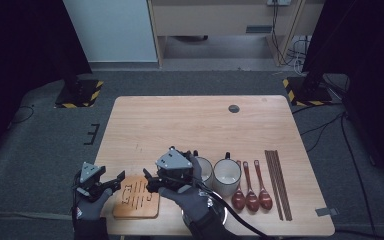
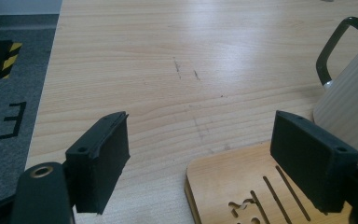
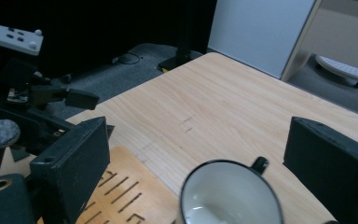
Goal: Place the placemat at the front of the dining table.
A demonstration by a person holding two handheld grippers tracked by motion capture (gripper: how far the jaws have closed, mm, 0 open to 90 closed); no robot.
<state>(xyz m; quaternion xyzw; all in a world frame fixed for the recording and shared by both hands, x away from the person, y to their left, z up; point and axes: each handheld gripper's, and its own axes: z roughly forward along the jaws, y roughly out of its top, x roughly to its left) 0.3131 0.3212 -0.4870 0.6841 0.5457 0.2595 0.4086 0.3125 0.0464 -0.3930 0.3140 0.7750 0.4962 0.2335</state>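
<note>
The wooden trivet [image 1: 136, 198], a flat square board with slots cut through it, lies at the near left corner of the table [image 1: 195, 117], just left of the first of two white enamel mugs [image 1: 203, 169]. It looks stiff and light, with a smooth finish that could slide on the tabletop, and it seems sturdy rather than fragile; because it lies flat, the best hold would likely be across an edge or a rounded corner, one jaw slipped under and one over, or a pinch across its width after tipping it up. Being roughly square, the trivet has no strong long axis; its slots run away from the person toward the far side of the table, and its sides sit nearly square to the table's edges. The left gripper [image 1: 118, 180] hovers at the trivet's left edge, jaws spread apart with nothing between them, and in the left gripper view the board's corner [image 2: 223, 186] lies low between the two black pads. The right gripper [image 1: 149, 181] hangs over the trivet's right side, beside the mug, its jaws likewise released and empty; the right gripper view looks down on the mug's rim [image 3: 230, 193]. Farther right stand a second mug [image 1: 227, 177], three dark wooden spoons [image 1: 251, 192] side by side, and chopsticks [image 1: 278, 183].
</note>
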